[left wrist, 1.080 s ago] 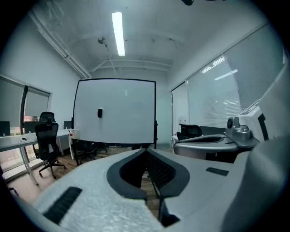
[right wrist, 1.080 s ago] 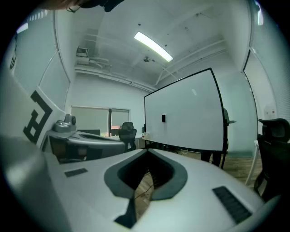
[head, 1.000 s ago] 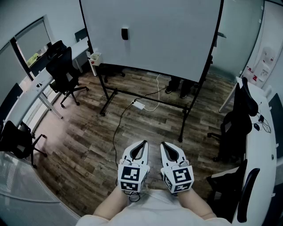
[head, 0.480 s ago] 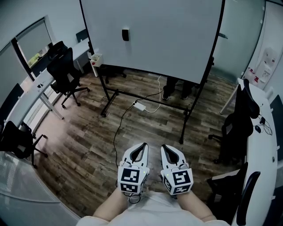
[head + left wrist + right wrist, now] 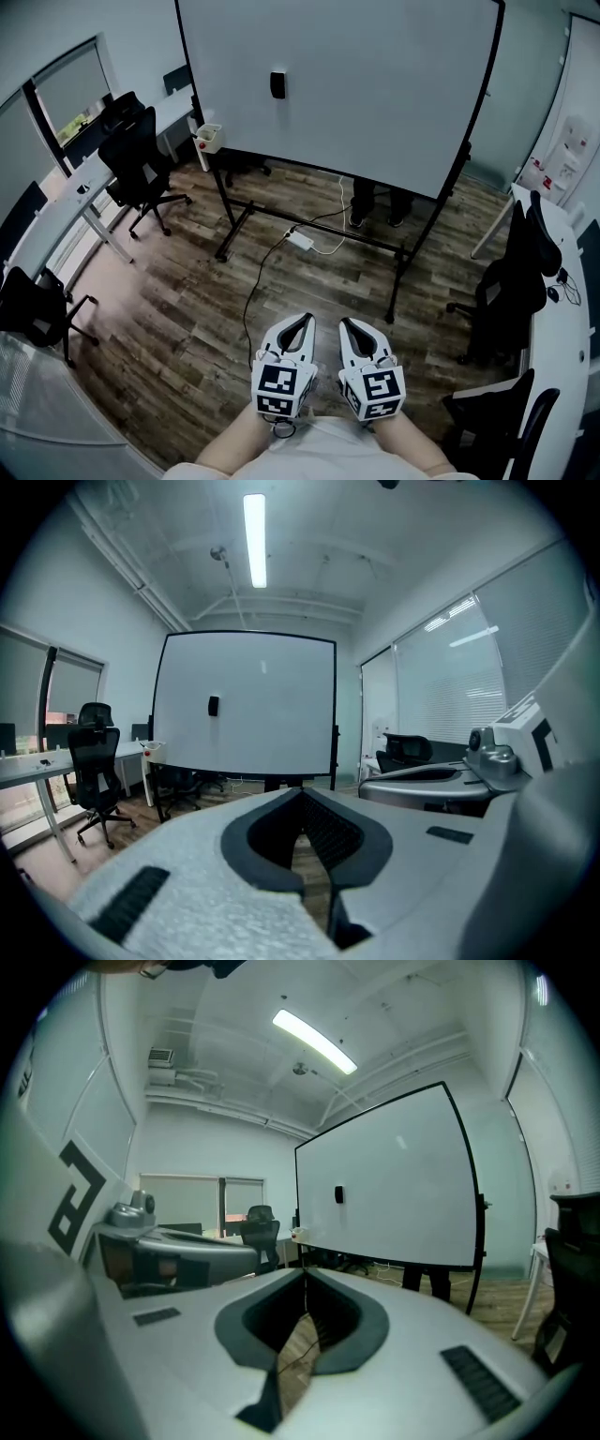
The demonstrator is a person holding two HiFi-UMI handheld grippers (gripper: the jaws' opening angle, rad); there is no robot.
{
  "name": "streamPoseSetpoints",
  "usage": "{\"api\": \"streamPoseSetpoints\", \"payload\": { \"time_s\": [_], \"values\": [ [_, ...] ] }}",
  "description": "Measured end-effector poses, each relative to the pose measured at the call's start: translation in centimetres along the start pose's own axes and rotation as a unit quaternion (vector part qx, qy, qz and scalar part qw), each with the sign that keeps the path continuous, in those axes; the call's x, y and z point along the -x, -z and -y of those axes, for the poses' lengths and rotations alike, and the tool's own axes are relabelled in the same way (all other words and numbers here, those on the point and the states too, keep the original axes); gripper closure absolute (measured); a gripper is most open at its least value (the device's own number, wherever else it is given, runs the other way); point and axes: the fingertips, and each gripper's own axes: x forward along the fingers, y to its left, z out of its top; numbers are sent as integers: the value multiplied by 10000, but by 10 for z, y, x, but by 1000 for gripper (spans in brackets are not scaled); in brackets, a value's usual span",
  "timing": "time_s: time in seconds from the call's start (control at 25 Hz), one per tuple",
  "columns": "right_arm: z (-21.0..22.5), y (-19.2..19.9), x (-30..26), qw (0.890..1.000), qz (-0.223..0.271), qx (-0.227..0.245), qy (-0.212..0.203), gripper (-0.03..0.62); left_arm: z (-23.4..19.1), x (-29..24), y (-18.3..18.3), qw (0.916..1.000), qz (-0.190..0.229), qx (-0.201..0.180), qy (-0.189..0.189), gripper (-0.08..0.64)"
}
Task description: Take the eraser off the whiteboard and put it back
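I see the eraser [image 5: 277, 84] as a small dark block, longer than it is wide, stuck flat against the whiteboard [image 5: 394, 94]. It sits upright with its long side vertical, left of the board's middle and well in from the black edge. Nothing is touching it. The whiteboard is a large plain white panel in a thin black frame. It stands upright on a black stand whose legs rest on the wooden floor [image 5: 187, 309]. In both gripper views I see the eraser as a dark spot at roughly mid-height on the white face, far off.
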Motion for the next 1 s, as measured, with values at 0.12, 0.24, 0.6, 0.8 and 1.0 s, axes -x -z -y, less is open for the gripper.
{"api": "streamPoseSetpoints", "payload": {
  "time_s": [0.12,0.24,0.6,0.8,1.0],
  "values": [
    [-11,-8,-42,10000,1,-17,16,565,-42,-14,-9,10000,41,-10,20,543],
    [-21,-18,-86,9999,25,-37,108,565,-86,-29,-18,9999,77,-99,98,543],
    [-48,-61,-225,9981,207,-86,577,565,-226,-75,-48,9986,174,-169,469,543],
    [-50,-71,-279,9967,195,-159,774,565,-285,-101,-51,9987,129,-28,501,543],
    [-36,-69,-323,9961,58,-153,866,565,-316,-130,-44,9983,89,196,544,543]
  ]
}}
